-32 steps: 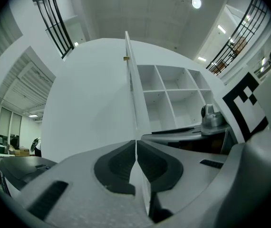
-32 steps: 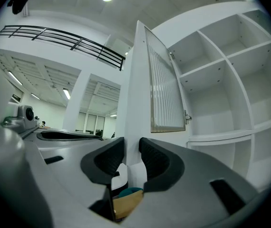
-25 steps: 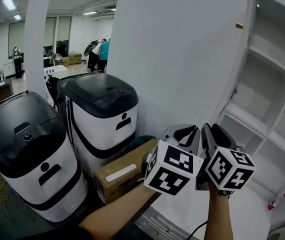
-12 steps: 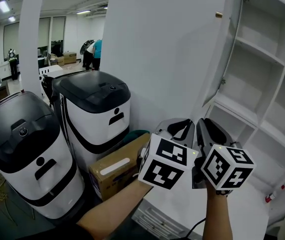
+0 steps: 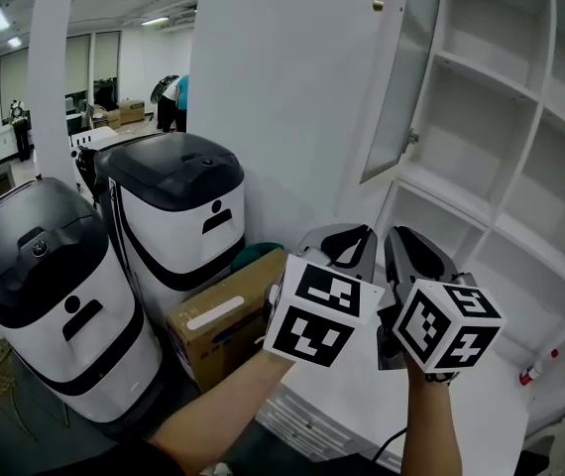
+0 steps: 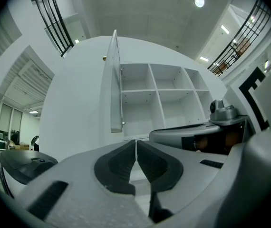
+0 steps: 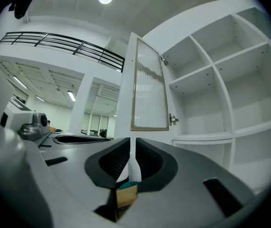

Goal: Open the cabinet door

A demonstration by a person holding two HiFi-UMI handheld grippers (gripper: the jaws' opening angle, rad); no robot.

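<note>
The cabinet door, white-framed with a ribbed glass pane, stands swung out from the white shelves. It shows edge-on in the left gripper view and face-on in the right gripper view. Both grippers hang side by side below the door, clear of it. My left gripper is shut and empty, its pads meeting. My right gripper has just been closing. Only a thin slit shows between its pads, with nothing in it.
Two black-and-white machines and a cardboard box stand left of the cabinet. A white counter lies under the grippers, a red-capped item at its right. A white pillar rises at left, with people far behind.
The door has swung wider, uncovering more of the shelves. Both grippers have shifted slightly left together and stay clear of the door.
</note>
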